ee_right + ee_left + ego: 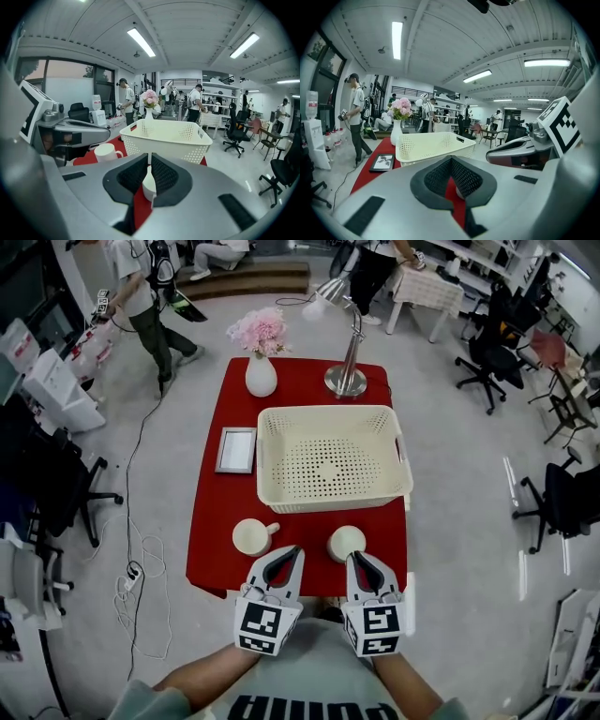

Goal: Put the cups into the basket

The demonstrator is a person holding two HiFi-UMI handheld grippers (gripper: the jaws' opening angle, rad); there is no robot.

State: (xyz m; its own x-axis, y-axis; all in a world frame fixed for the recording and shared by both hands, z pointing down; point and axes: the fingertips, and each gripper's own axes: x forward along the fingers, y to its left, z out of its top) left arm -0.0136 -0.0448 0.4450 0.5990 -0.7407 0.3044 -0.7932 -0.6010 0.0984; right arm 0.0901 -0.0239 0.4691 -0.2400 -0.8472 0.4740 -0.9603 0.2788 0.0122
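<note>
Two cream cups stand on the red table (211, 531) in front of the cream perforated basket (333, 502). The left cup (253, 537) has its handle to the right; the right cup (346, 543) stands just before my right gripper (357, 558). That gripper is shut and empty, and the cup (149, 185) shows through the gap under its jaws (149, 155). My left gripper (292, 552) sits between the two cups, also shut and empty (451, 159). The basket (164, 138) holds nothing. In the right gripper view the handled cup (107, 152) stands to the left.
Behind the basket stand a white vase of pink flowers (261, 371) and a metal desk lamp (347, 376). A framed picture (236, 450) lies left of the basket. People walk at the back, and office chairs (487, 367) stand to the right.
</note>
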